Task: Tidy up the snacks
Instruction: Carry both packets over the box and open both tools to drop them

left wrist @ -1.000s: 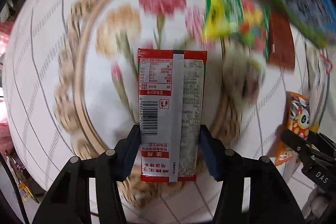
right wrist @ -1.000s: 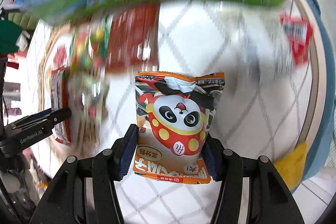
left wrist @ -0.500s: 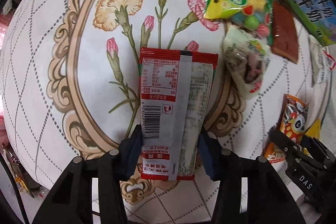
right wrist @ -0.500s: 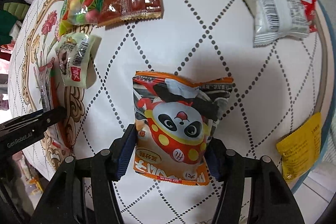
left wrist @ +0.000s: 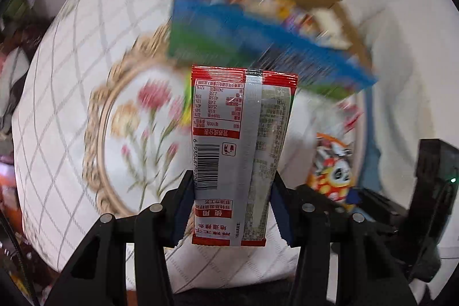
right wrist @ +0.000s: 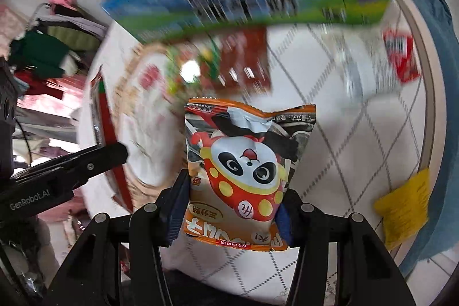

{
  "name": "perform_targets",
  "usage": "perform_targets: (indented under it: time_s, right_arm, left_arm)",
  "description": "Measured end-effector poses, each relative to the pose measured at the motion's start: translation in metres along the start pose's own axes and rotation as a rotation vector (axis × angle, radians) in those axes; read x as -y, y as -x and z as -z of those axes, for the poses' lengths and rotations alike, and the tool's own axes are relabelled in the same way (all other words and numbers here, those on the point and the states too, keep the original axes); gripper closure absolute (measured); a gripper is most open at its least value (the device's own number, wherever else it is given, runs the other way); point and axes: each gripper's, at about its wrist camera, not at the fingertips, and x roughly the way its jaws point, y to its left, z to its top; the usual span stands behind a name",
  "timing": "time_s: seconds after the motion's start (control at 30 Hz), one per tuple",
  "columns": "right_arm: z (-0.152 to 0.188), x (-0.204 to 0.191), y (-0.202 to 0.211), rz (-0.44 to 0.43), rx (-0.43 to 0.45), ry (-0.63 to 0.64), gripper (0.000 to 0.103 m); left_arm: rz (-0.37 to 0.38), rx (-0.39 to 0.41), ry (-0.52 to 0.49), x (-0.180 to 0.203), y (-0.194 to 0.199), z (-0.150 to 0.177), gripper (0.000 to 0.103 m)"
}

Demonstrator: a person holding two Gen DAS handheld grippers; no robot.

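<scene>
Two grippers grip snacks: the left gripper (left wrist: 231, 205) clenches a red-and-silver foil sachet (left wrist: 241, 154), the right gripper (right wrist: 231, 205), jaws closing, an orange panda-printed packet (right wrist: 246, 171).

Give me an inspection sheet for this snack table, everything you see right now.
Surface: white quilted tablecloth with flower medallion.
Job's things: red sachet in left gripper; panda packet in right gripper, jaws closing on it; open cardboard box holding snacks.
Clutter: yellow packet, brown packet, red packet on cloth.
Grippers: both gripping.
Cables: thin black cable at left edge.
Surroundings: blurred clothes pile.
</scene>
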Motion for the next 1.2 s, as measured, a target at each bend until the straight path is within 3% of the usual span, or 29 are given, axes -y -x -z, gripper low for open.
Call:
perform_targets:
  time_s: [0.2, 0.37, 0.53, 0.67, 1.0, 1.07, 1.1, 1.13, 1.2]
  right_arm:
    - [-0.076, -0.008, 0.063, -0.047, 0.151, 0.021, 0.048]
    - [-0.148, -0.01, 0.079, -0.017, 0.227, 0.034, 0.048]
    - [-0.219, -0.006, 0.046, -0.018, 0.163, 0.013, 0.048]
    - [-0.248, -0.006, 0.011, -0.026, 0.086, -0.009, 0.048]
    - [-0.274, 0.002, -0.048, -0.047, -0.047, -0.003, 0.048]
    - [-0.275, 0.003, -0.058, -0.063, -0.083, -0.008, 0.045]
    - [-0.277, 0.004, -0.063, -0.072, -0.103, -0.016, 0.037]
    - [-0.281, 0.005, -0.069, -0.07, -0.111, -0.018, 0.02]
    - [-0.285, 0.007, -0.074, -0.042, -0.117, -0.012, 0.004]
  left_arm:
    - [0.021, 0.069, -0.06, 0.034, 0.03, -0.086, 0.056]
    - [-0.047, 0.019, -0.078, 0.04, 0.005, -0.158, 0.055]
    - [-0.112, -0.11, -0.066, 0.03, -0.042, -0.209, 0.055]
    - [-0.145, -0.173, -0.034, 0.02, -0.068, -0.226, 0.055]
    - [-0.109, -0.281, 0.015, 0.005, -0.1, -0.235, 0.052]
    - [-0.09, -0.279, 0.024, 0.004, -0.101, -0.235, 0.045]
    - [-0.08, -0.278, 0.025, 0.004, -0.102, -0.235, 0.039]
    - [-0.069, -0.281, 0.027, 0.005, -0.102, -0.235, 0.035]
    - [-0.089, -0.269, 0.019, 0.009, -0.101, -0.235, 0.009]
